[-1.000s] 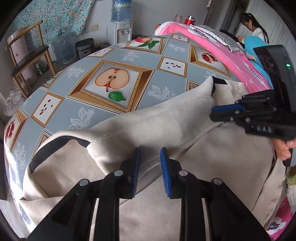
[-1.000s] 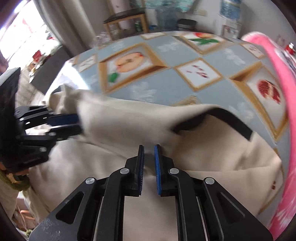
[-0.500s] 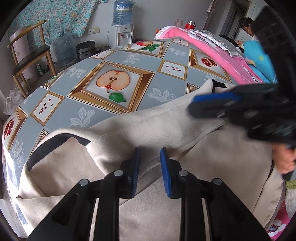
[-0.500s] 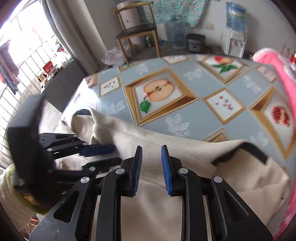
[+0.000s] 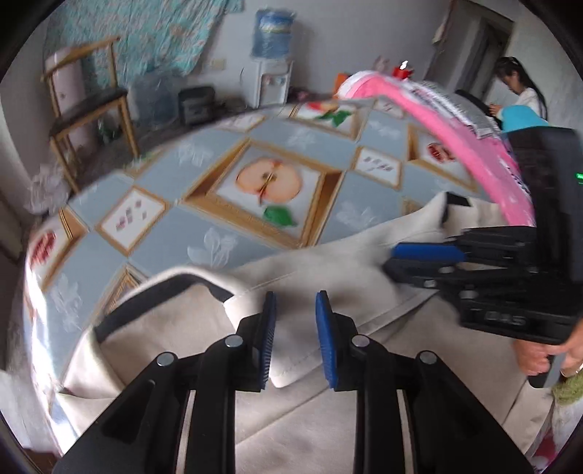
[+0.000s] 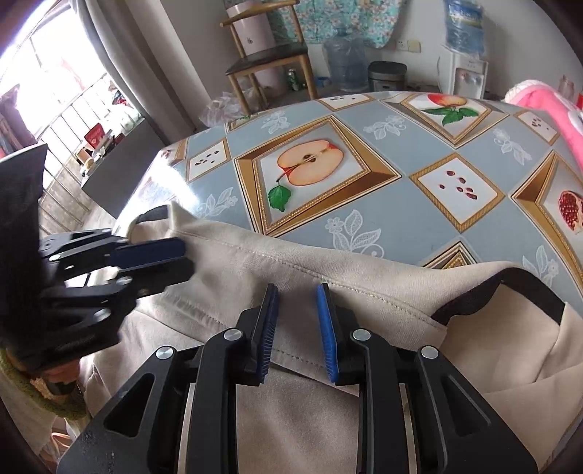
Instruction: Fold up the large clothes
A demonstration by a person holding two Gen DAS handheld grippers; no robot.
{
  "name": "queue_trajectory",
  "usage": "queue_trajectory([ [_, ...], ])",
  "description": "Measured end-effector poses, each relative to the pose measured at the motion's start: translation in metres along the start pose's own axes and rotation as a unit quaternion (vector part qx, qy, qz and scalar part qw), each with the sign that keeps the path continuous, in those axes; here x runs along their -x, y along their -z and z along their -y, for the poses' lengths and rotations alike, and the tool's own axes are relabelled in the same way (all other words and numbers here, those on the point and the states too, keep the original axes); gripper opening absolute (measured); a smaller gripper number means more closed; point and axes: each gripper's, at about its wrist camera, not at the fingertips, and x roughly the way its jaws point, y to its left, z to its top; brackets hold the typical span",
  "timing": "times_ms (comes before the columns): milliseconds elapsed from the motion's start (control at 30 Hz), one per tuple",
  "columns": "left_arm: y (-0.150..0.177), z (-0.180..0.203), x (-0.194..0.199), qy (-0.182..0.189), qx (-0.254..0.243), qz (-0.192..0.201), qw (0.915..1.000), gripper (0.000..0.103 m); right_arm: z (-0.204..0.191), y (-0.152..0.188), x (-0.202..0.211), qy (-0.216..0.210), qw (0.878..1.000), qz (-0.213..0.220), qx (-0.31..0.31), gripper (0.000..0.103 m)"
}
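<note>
Lay spread over the near edge of the fruit-print tablecloth: a beige garment with black-trimmed openings, its stitched fold running across both views. Hovered just above that fold with pads apart and nothing pinched: left gripper, right gripper. Judged likely to slide off the glossy cloth or bunch unevenly if pulled from one side only. No task containers seen, only a water-cooler bottle beyond.

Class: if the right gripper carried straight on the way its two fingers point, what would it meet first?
Most likely the folded, stitched edge of the beige fabric garment, just ahead of the open right gripper; beyond lies the fruit-patterned blue-grey tablecloth. Depth is uncertain.
</note>
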Motion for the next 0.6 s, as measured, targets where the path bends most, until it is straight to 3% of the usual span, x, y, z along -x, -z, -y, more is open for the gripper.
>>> queue_trajectory([
  [167,0.009,0.007,-0.005,-0.027,-0.034,0.012,0.999,0.022,0.025,-0.001,0.017,-0.006,1.0,-0.004,-0.027,0.018],
  [267,0.01,0.003,-0.005,-0.019,-0.029,0.014,0.9993,0.022,0.053,-0.007,0.037,-0.002,0.997,0.026,-0.077,0.024],
  [333,0.01,0.002,-0.005,-0.015,-0.026,0.014,0.9994,0.022,0.067,-0.009,0.034,0.01,0.995,0.021,-0.098,0.021],
  [400,0.01,0.003,-0.004,-0.016,-0.026,0.016,0.9994,0.022,0.072,-0.005,0.014,0.033,0.995,-0.012,-0.091,0.02],
  [600,0.01,0.001,-0.003,-0.009,-0.021,0.016,0.9996,0.022,0.055,-0.006,0.035,0.053,0.997,0.013,-0.063,0.023],
])
